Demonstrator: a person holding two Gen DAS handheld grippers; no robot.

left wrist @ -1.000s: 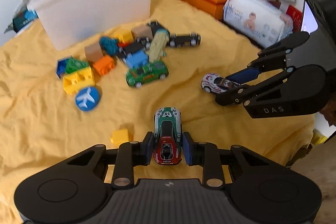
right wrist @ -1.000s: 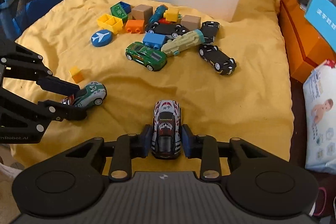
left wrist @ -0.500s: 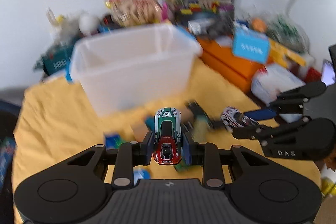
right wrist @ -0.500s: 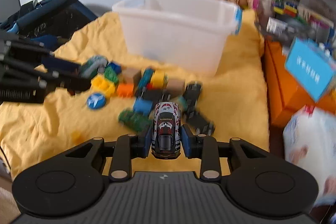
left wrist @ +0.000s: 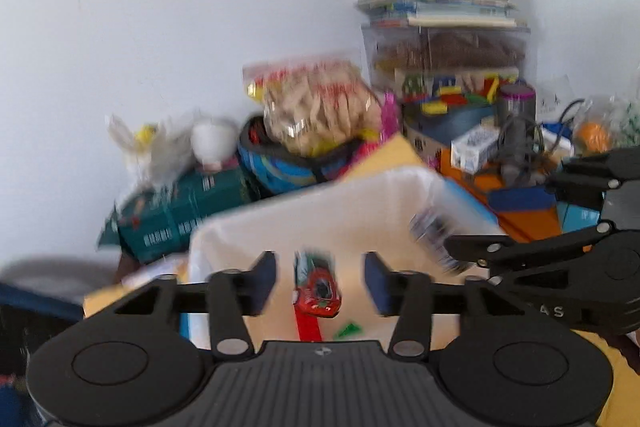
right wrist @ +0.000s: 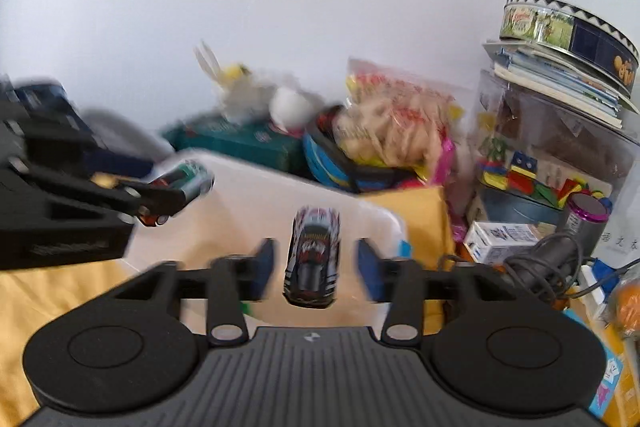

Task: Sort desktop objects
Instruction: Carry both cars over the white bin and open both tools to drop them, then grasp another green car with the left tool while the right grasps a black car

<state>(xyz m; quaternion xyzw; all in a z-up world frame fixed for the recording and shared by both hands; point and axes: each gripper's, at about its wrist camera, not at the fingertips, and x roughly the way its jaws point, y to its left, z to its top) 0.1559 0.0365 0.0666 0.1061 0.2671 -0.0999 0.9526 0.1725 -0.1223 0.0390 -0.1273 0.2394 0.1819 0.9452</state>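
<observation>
1. Yellow cloth [right wrist: 60, 291] underlies your white bin [left wrist: 360, 211]
2. Left gripper [left wrist: 320, 283] and right gripper [right wrist: 312, 267] gape, releasing green car [left wrist: 316, 287] and white car [right wrist: 314, 259] over it
3. Small, hard, slick; pinch their flanks

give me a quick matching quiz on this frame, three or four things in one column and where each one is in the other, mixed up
Things:
1. green and red toy car
2. white and black toy car
3. round tin
4. white bin

Places:
a. on top of the stack of books at the right
b. between the open fingers of the left gripper
c. under both grippers, on the yellow cloth
d. between the open fingers of the right gripper

Pairs: 1-b, 2-d, 3-a, 4-c
</observation>
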